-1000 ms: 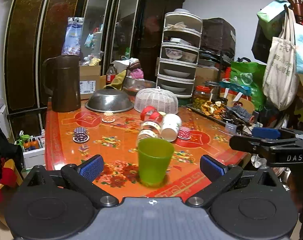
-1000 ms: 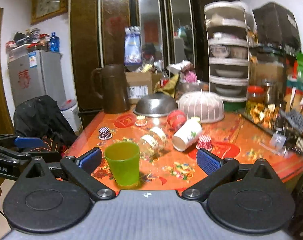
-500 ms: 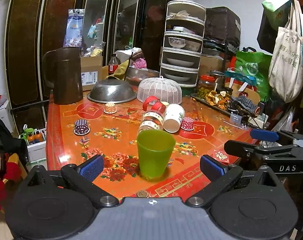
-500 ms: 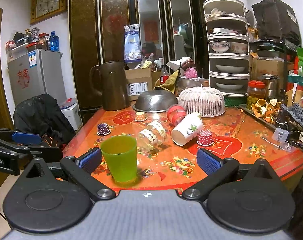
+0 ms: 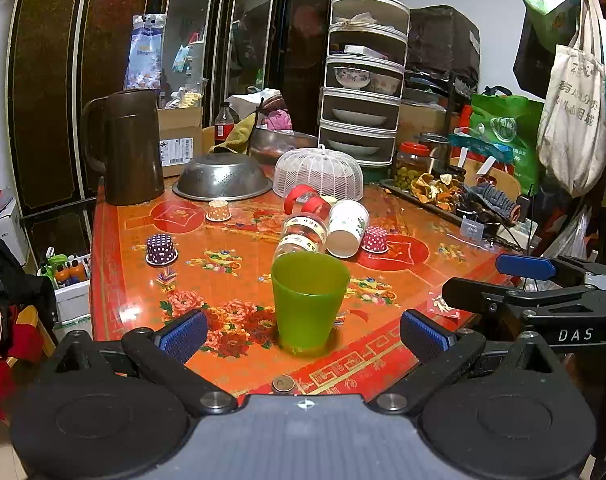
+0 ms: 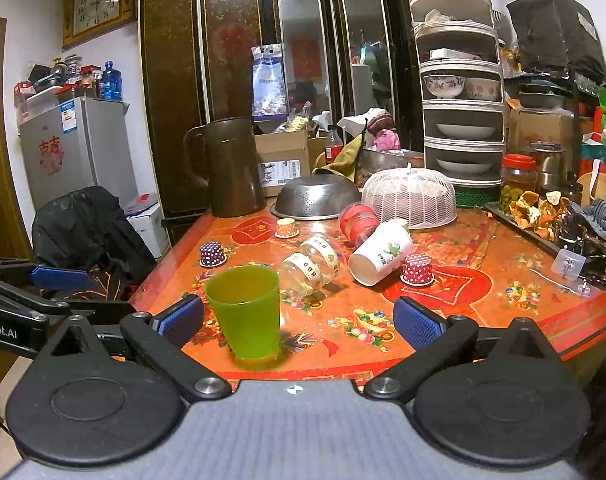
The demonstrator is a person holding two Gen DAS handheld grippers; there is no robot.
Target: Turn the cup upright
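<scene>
Base of green cup [image 5: 309,300] lost in its own glow on the glossy red surface [image 5: 223,364]; inside not visible. Glass jars [image 5: 303,234] behind partly hidden by the rim. Upright, mouth up, long axis vertical, near the front edge. Left gripper [image 5: 304,330] with jaws wide apart, either side, not touching. Right gripper [image 6: 299,322] likewise spread; cup [image 6: 245,310] just beside its left pad.

A green cup [image 6: 245,312] stands upright, mouth up, near the front edge of a red floral table [image 6: 483,300], just right of the right gripper's [image 6: 299,322] left pad and touching neither; its jaws are spread wide. Farther back, a paper cup [image 6: 381,254] lies on its side.
</scene>
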